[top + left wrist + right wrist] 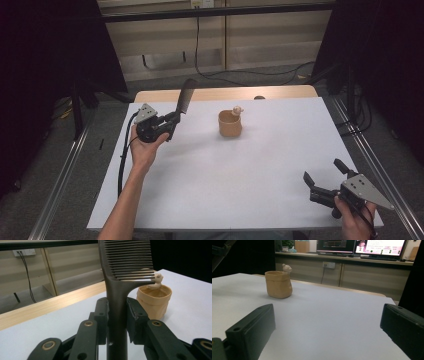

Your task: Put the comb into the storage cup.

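1. Gripping a dark comb (117, 297) by its handle, left gripper (117, 315) has jaws closed tight on it; comb stands upright, teeth end up, raised above the white table (225, 170) at the far left.
2. Comb teeth point toward the tan cup (230, 124) in the left gripper view; comb and cup are apart.
3. Cup sits upright on the table, mid-far area, with a small pale figure (238, 110) perched on its rim.
4. Right gripper (327, 175) is at the near right corner, low over the table, jaws spread wide, nothing between them.
5. Right gripper view looks across bare table toward the cup, well apart from it.
6. Left hand (145, 147) holds its gripper from below.
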### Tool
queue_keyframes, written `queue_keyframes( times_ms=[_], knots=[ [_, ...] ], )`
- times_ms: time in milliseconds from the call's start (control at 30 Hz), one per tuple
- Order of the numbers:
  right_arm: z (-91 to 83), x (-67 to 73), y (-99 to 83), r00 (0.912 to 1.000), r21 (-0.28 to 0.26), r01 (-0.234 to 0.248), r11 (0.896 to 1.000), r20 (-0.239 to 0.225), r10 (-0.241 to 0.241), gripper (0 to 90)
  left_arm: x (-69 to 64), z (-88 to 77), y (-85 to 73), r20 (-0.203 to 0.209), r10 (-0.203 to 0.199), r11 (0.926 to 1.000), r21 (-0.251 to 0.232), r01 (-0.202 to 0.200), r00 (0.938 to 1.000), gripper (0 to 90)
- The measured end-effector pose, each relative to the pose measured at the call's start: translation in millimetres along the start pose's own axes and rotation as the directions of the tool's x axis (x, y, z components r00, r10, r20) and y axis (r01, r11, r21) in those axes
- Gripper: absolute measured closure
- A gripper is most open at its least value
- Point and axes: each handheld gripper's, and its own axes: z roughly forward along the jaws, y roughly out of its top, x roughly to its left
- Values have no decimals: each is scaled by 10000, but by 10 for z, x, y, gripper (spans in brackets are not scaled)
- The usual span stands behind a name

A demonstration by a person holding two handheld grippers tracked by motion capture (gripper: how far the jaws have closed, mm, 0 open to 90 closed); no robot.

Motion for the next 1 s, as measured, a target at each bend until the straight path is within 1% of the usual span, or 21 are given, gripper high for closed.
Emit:
queue_keyframes(
  times_ms=[67,133,167,200,267,300,367,400,467,533,567,700,733,800,833,867,967,1000],
  knots=[
    [0,1,0,10000,-19,6,10000,9,-6,0,-3,-6,5,17,-27,10000,-40,27,10000,728],
    [-4,-4,2,10000,-41,18,10000,42,-18,0,-26,-19,27,16,-50,9996,-284,50,10000,727],
    [-4,-4,2,10000,-41,18,10000,42,-18,0,-26,-19,27,16,-50,9996,-284,50,10000,728],
    [-7,-8,2,10000,-36,18,10000,33,-17,0,-44,-29,42,55,-32,9991,-428,34,10000,728],
    [-8,-12,1,10000,-55,40,10000,36,-40,0,-52,-31,48,72,-58,9989,-465,62,10000,727],
    [-8,-12,1,10000,-55,40,10000,36,-40,0,-54,-32,54,107,-37,9986,-524,43,9999,727],
    [-6,-11,1,10000,-57,24,10000,35,-24,0,-64,-32,60,231,-126,9980,-624,140,9997,727],
    [-7,-7,2,10000,-31,13,10000,17,-13,0,-73,-32,66,239,-107,9973,-728,124,9997,727],
    [-8,-5,3,10000,-34,17,10000,10,-17,0,-75,-35,70,276,-60,9973,-731,80,9996,728],
    [-9,-6,3,10000,-44,23,10000,17,-23,0,-98,-36,81,204,-64,9966,-825,81,9998,727],
    [-8,-8,3,10000,-71,32,10000,33,-31,0,-113,-38,95,268,-87,9956,-926,112,9996,727],
    [-8,-7,4,10000,-57,41,10000,16,-41,0,-142,-34,121,348,-89,9947,-1019,124,9994,727],
    [-8,-6,4,10000,-54,31,10000,10,-31,0,-146,-34,133,352,-17,9950,-1002,52,9994,727],
    [-6,-9,3,10000,-48,40,10000,10,-40,0,-183,-18,160,410,-41,9928,-1198,90,9992,727],
    [-6,-9,3,10000,-48,40,10000,10,-40,0,-183,-18,160,410,-41,9928,-1198,90,9992,727],
    [-5,-12,3,10000,-55,62,10000,9,-62,0,-214,-6,172,470,58,9918,-1279,2,9989,727],
    [-5,-11,3,10000,-57,52,10000,15,-52,0,-238,8,183,532,143,9918,-1277,-74,9985,727],
    [-5,-9,3,10000,-32,56,10000,21,-56,0,-251,16,186,612,105,9909,-1345,-22,9981,727]
  ],
)
